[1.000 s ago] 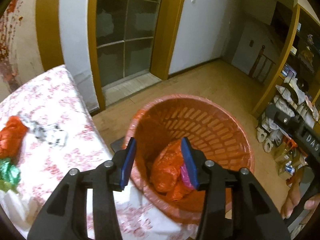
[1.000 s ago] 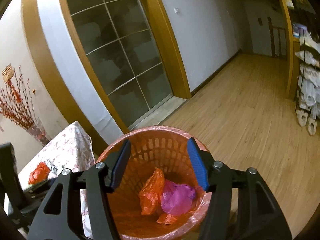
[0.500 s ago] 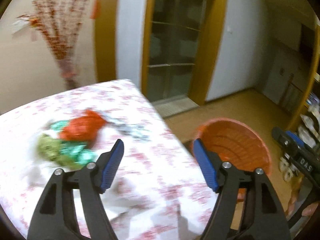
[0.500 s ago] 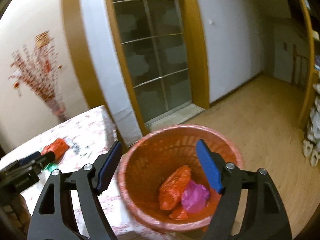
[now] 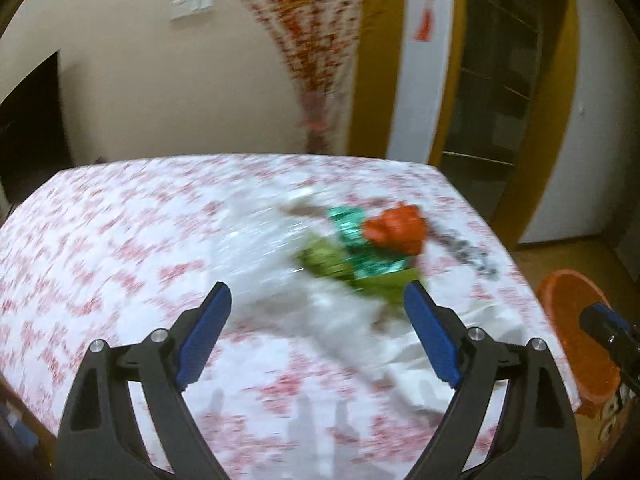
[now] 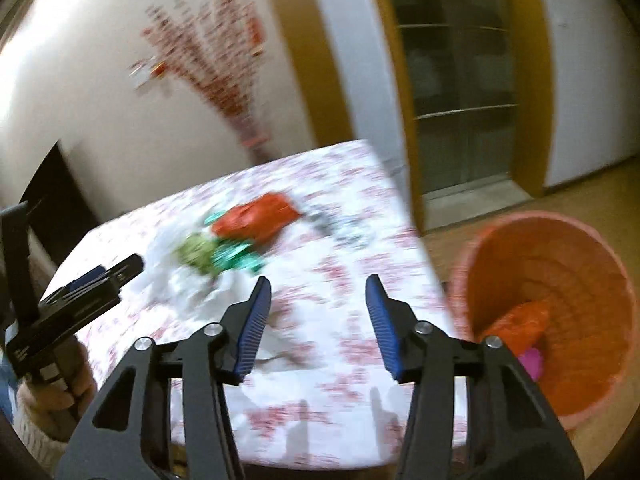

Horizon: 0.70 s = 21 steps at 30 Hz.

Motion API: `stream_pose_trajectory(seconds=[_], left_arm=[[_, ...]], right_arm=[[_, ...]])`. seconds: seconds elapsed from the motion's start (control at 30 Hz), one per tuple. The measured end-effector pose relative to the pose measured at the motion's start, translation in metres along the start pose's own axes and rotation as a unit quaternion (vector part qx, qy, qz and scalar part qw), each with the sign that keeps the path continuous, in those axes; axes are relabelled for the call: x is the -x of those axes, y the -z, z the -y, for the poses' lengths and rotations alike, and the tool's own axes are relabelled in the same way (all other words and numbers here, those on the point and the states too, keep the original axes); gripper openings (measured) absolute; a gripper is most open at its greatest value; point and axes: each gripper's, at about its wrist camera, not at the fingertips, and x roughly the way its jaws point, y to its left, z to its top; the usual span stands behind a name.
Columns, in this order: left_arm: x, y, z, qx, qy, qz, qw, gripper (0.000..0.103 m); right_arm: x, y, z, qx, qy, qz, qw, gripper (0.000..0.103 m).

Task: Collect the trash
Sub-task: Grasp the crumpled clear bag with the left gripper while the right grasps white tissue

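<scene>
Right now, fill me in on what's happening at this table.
A person is clearing trash with two handheld grippers. Both the left gripper and the right gripper are empty and aimed at the table; the left's jaws have just been opening, the right's closing. A blurred pile of red, green and teal wrappers lies there. The orange bin beside the table holds red and pink bags.

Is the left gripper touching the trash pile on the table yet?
Apart. Left wrist view: the left gripper hangs open short of the trash pile; nothing lies between its fingers.
</scene>
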Motion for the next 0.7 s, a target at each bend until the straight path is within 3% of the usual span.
stream_pose_trajectory(seconds=[0.17,0.33,0.4,0.7], left_arm=[[-0.012,0.014,-0.033,0.023,-0.018,-0.024,0.9993,0.087],[-0.015,0.024,-0.048,0.033,-0.016,-0.032,0.9988,0.087],[-0.018,0.024,-0.049,0.036,-0.012,-0.036,0.9987,0.087],[-0.031,0.025,-0.041,0.039,0.018,-0.055,0.9975,0.086]], right_arm=[[-0.032,-0.001,-0.03,0.033,-0.031,-0.034,0.998,0.033],[-0.055,0.009,-0.045,0.055,-0.031,-0.06,0.996,0.024],[-0.061,0.012,-0.047,0.058,-0.026,-0.068,0.996,0.013],[-0.044,0.006,-0.035,0.044,-0.019,-0.042,0.998,0.007]])
